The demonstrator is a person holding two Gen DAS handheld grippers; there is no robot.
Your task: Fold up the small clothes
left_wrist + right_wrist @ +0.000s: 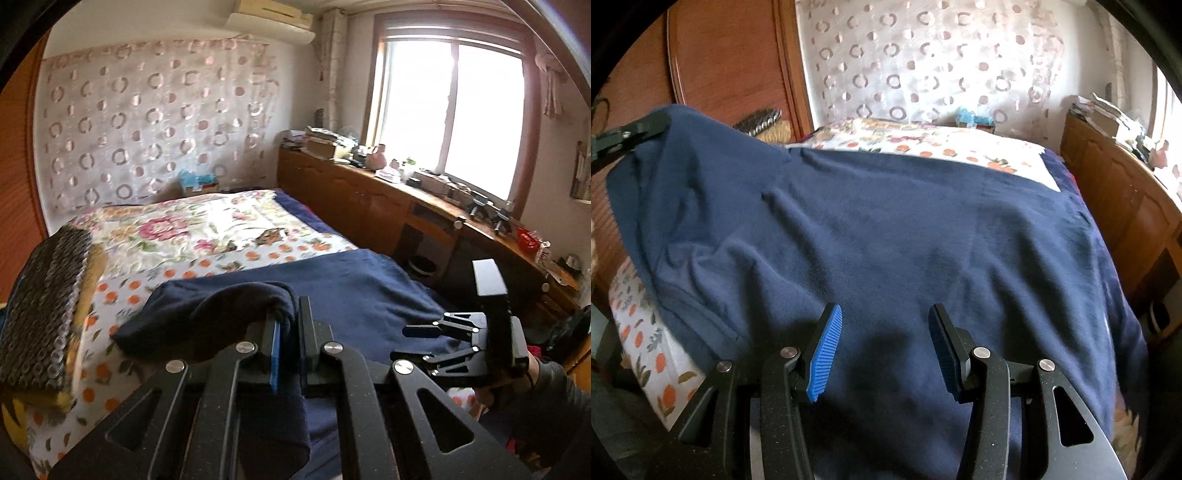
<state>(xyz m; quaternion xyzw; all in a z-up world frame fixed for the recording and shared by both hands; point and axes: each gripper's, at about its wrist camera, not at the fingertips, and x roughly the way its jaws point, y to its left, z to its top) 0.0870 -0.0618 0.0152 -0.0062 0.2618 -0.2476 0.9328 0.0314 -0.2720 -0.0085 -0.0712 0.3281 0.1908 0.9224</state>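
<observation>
A navy blue fleece garment (905,229) lies spread over the near end of the bed; it also shows in the left wrist view (351,295). My left gripper (290,321) is shut on a bunched edge of the garment and holds it lifted above the bed; it shows at the far left of the right wrist view (639,129). My right gripper (884,325) is open and empty, its blue pads (827,354) just above the garment's near part. It also shows in the left wrist view (424,343), to the right of my left gripper.
The bed has a floral and orange-dotted cover (207,236). A dark patterned cushion (44,310) sits at its left edge. A wooden cabinet with a cluttered top (388,195) runs along the right under the window (450,110). A wooden wardrobe (731,62) stands at left.
</observation>
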